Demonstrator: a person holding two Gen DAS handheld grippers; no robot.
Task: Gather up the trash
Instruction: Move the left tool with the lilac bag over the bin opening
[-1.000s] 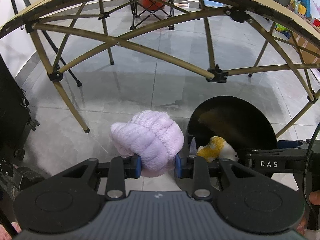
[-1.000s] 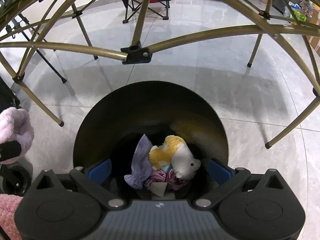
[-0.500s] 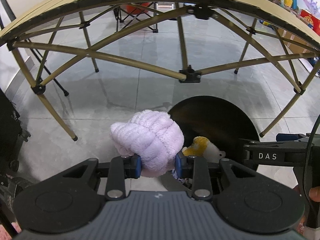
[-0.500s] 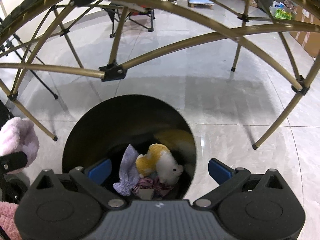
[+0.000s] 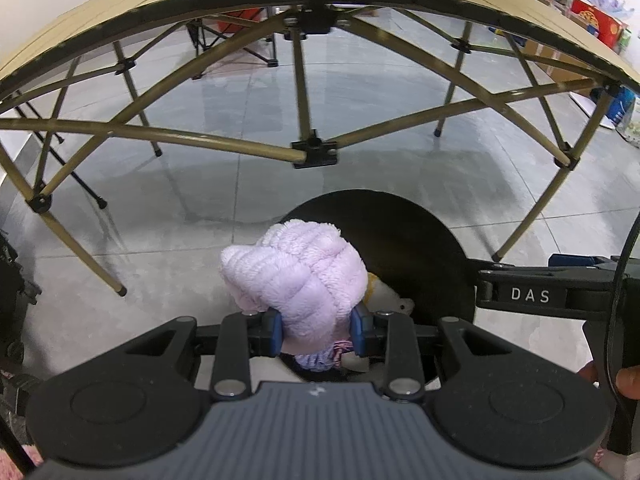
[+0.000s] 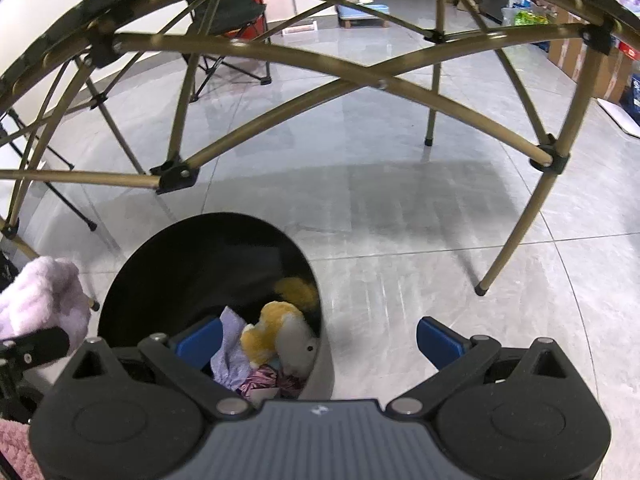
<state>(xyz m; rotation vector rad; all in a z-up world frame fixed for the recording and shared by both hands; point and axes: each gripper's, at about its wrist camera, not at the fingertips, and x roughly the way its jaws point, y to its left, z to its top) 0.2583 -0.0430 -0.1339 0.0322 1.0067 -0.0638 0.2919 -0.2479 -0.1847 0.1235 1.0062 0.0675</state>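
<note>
Left claw (image 5: 316, 330) clamps a fluffy lilac knot (image 5: 296, 276), held above the rim of the black bin (image 5: 432, 248) on the floor. Right claw (image 6: 318, 340) gapes wide, nothing between its pads. Bin holds a yellow-white plush toy (image 6: 280, 338) and lilac cloth (image 6: 230, 354).

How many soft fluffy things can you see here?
2: a lilac plush knot clamped in the left gripper, and a yellow-and-white toy inside the black bin. Others may lie underneath.

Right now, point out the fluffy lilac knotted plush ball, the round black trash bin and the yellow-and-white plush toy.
Fluffy lilac knotted plush ball (image 5: 296, 276): left wrist view, its middle.
Round black trash bin (image 6: 180, 264): right wrist view, inner wall.
Yellow-and-white plush toy (image 6: 280, 334): right wrist view, its body.
</note>
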